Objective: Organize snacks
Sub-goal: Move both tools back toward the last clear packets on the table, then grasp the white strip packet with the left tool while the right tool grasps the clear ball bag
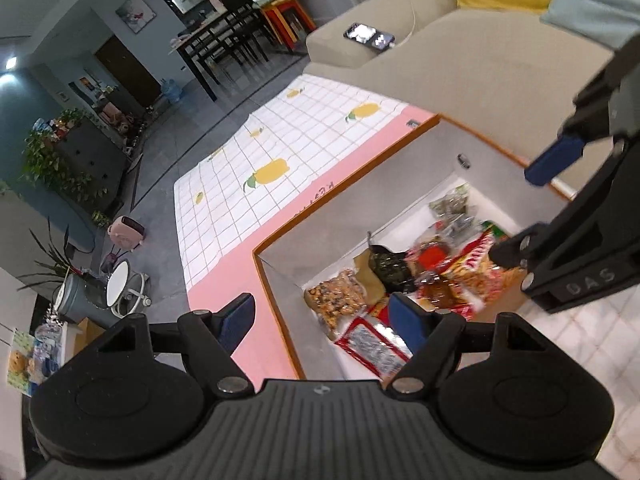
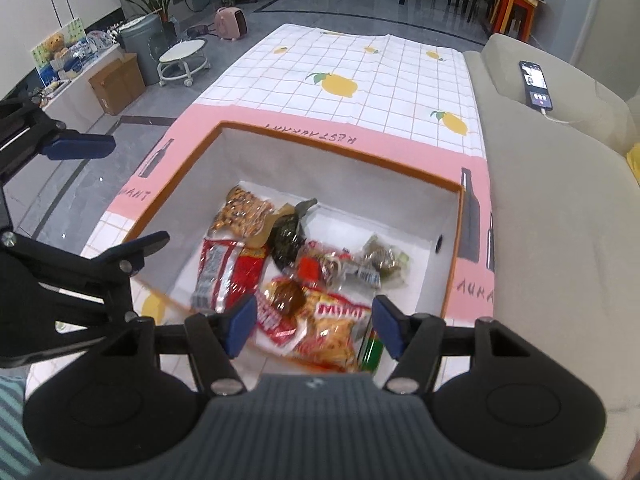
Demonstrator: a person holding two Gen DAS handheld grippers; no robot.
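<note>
The right gripper (image 2: 314, 330) is wide apart and holds nothing above the near edge of the box (image 2: 340, 152), where the snacks (image 2: 296, 276) lie in a heap, and the left gripper (image 1: 322, 318) hangs wide and bare over the box's left corner.

Black grippers (image 1: 322, 316), apparently blue-padded fingertips (image 2: 242, 326)

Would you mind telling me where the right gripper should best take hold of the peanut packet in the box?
Probably from straight above, at the peanut packet's free far-left edge. It lies flat on the floor of the box, with its right edge against other wrappers. The right gripper is open, so it could likely pinch that thin sealed edge.
</note>
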